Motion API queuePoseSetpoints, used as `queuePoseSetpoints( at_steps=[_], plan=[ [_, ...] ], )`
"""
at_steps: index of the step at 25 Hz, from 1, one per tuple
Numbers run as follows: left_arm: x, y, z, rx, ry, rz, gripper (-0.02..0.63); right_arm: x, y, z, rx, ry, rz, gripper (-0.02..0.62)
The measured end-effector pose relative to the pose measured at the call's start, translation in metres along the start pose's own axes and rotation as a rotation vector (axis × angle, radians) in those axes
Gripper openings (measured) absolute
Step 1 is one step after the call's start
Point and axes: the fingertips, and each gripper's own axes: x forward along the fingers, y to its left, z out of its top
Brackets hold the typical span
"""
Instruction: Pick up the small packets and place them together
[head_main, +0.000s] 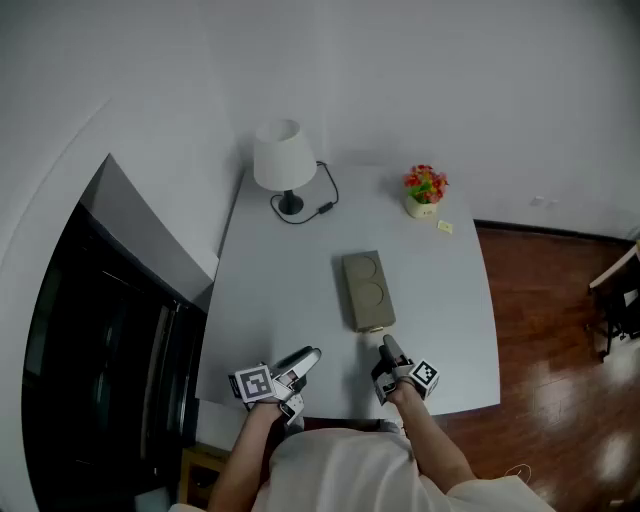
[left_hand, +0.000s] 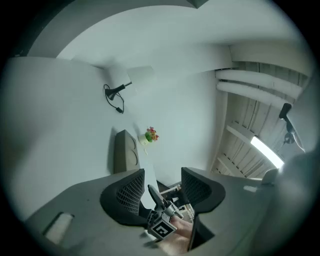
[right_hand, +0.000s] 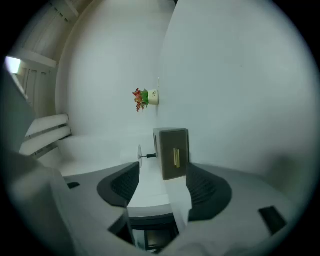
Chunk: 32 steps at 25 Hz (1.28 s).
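Observation:
An olive box (head_main: 364, 290) with two round hollows in its top lies mid-table. One small yellowish packet (head_main: 445, 227) lies far back beside the flower pot (head_main: 424, 190). My right gripper (head_main: 386, 342) points at the box's near end (right_hand: 172, 152). It is open (right_hand: 162, 167), and a thin white strip (right_hand: 178, 200) runs from under the box along its right jaw; the other jaw stands clear of it. My left gripper (head_main: 312, 353) hovers over the table's front edge, open (left_hand: 162, 172) with nothing between its fingers. Through its gap the right gripper (left_hand: 161, 209) and the hand holding it show.
A white lamp (head_main: 283, 160) with a black cord stands at the table's (head_main: 280, 290) back left. Dark furniture (head_main: 110, 350) flanks the table on the left. Wooden floor (head_main: 560, 330) lies to the right. A white wall rises behind the table.

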Motion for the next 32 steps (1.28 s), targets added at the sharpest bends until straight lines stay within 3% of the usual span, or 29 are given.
queuePoseSetpoints(
  at_steps=[6,14,16,18,20,23,32],
  plan=[
    [-0.013,-0.002,0.008,0.002,-0.031,0.006,0.218,0.016,-0.012,0.01,0.038,-0.053,-0.059,0.284],
    [-0.033,0.011,0.011,-0.018,-0.079,0.045,0.218,0.035,-0.007,0.016,0.12,-0.129,-0.058,0.25],
    [-0.038,0.015,0.011,-0.023,-0.091,0.053,0.218,0.039,-0.006,0.015,0.11,-0.123,-0.056,0.25],
    [-0.041,0.013,0.012,-0.025,-0.095,0.058,0.218,0.043,-0.006,0.013,0.098,-0.123,-0.056,0.193],
    [-0.044,0.013,0.013,-0.026,-0.102,0.055,0.218,0.045,-0.007,0.013,0.076,-0.126,-0.057,0.178],
    [-0.045,0.018,0.011,-0.035,-0.11,0.055,0.218,0.045,-0.011,0.017,0.038,-0.118,-0.057,0.17],
    [-0.042,0.015,-0.001,-0.039,-0.091,0.038,0.218,0.041,-0.004,0.011,0.073,-0.148,-0.043,0.167]
  ],
)
